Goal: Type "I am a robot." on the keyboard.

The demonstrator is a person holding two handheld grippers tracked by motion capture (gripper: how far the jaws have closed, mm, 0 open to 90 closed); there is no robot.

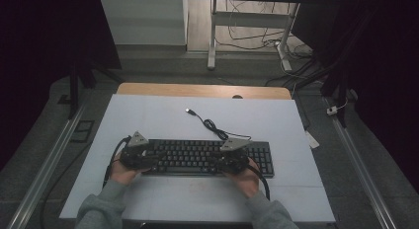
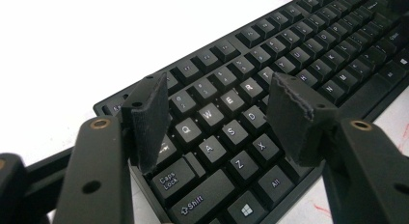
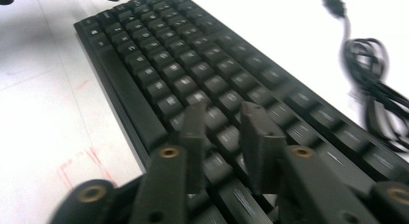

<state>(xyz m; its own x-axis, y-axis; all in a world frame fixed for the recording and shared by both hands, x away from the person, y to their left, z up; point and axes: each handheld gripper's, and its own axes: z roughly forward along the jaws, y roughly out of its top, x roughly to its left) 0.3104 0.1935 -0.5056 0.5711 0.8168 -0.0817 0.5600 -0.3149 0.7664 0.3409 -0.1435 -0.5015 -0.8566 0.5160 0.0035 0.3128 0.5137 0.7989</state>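
A black keyboard (image 1: 197, 157) lies flat on the white mat (image 1: 148, 115), close to the person. Its coiled cable (image 1: 213, 126) trails toward the back and ends in a loose USB plug (image 1: 189, 110). My left gripper (image 1: 150, 162) hovers over the keyboard's left end, and in the left gripper view (image 2: 219, 89) its jaws stand open above the Q, W, E keys (image 2: 226, 105) with nothing between them. My right gripper (image 1: 218, 165) is above the keys right of the middle. Its jaws (image 3: 223, 109) stand a little apart and hold nothing. The cable (image 3: 374, 93) lies beyond them.
The mat covers a wooden table (image 1: 197, 90). Bare mat lies behind the keyboard and in front of it, between the person's sleeves (image 1: 99, 209). Beyond the table are a white desk frame (image 1: 212, 36) and floor cables (image 1: 291, 56).
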